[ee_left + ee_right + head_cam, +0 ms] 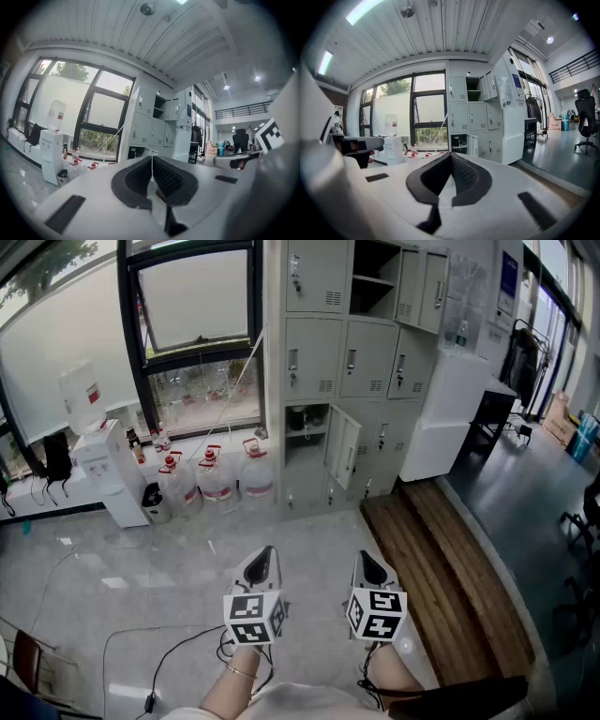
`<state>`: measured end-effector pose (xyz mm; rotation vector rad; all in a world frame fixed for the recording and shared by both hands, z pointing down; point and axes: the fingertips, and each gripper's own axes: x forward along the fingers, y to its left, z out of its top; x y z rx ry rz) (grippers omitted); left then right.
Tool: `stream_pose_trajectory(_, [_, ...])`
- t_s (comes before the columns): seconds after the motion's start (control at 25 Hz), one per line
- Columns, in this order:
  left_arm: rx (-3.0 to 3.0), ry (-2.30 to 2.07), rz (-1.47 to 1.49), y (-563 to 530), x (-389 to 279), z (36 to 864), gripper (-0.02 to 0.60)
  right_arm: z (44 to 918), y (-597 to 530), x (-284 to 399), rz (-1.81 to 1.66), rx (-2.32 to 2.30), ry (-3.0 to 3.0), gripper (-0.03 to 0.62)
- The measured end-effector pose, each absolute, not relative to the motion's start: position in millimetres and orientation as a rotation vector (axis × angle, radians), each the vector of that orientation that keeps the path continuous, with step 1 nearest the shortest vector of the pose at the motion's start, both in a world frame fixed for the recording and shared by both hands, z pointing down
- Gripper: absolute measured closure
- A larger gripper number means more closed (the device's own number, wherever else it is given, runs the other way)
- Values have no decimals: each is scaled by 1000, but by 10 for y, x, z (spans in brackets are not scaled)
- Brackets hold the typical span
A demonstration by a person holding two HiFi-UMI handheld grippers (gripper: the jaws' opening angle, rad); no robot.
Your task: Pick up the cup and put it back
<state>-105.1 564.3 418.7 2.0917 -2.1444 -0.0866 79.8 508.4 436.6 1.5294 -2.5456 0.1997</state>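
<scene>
**A:** Low centre, the left gripper [265, 557] is riding pressed together on nothing, and the right gripper [367, 561] is sealed and empty too.

**B:** And the cup?

**A:** It isn't showing anywhere. Possibly it's sitting in the open lockers [323, 432], upper centre.

**B:** So the person should be scanning first, then spreading one gripper's jaws before reaching.
</scene>
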Motion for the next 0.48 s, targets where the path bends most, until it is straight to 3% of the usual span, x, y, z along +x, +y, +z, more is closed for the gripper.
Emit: stream_pose_trajectory(0.48, [2093,-2136,-85,5714,-1367,4226,569,4392,5132,561,249,1567,-2555,603])
